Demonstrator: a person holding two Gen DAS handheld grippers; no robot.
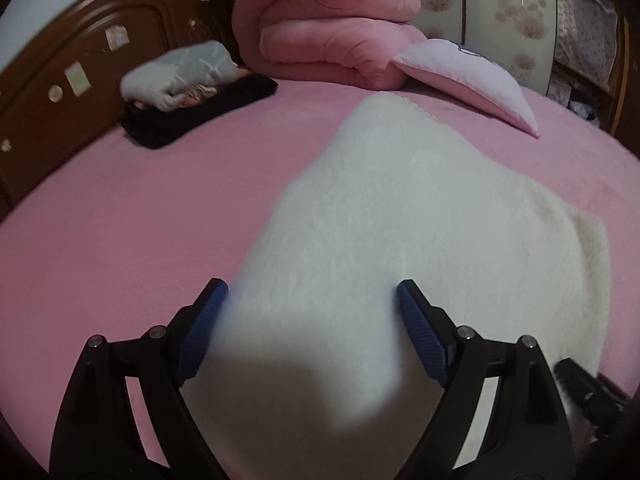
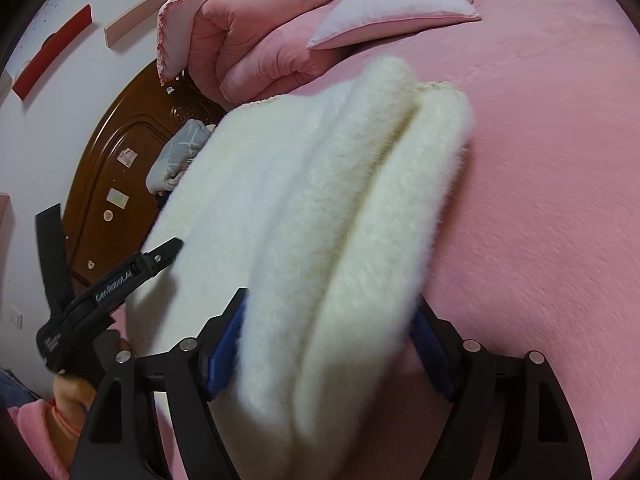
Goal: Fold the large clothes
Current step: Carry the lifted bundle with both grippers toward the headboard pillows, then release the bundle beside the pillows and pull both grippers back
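A fluffy white garment [image 1: 420, 216] lies on the pink bed sheet [image 1: 120, 220], folded into thick layers. In the left wrist view my left gripper [image 1: 312, 300] is wide open, with the garment's near end between its blue pads [image 1: 420, 332]. In the right wrist view the garment [image 2: 320, 200] shows as rolled folds and runs between the wide-apart pads [image 2: 226, 344] of my right gripper [image 2: 328, 332]; the jaws stand open around it. The left gripper [image 2: 120, 280] shows at the garment's left edge in that view.
A folded pink quilt [image 1: 332, 28] and a pale pink pillow [image 1: 472, 80] lie at the head of the bed. A grey-white bundle [image 1: 176, 76] sits on a black folded cloth [image 1: 192, 112] by the brown wooden headboard [image 1: 60, 80]. A wardrobe [image 1: 500, 12] stands behind.
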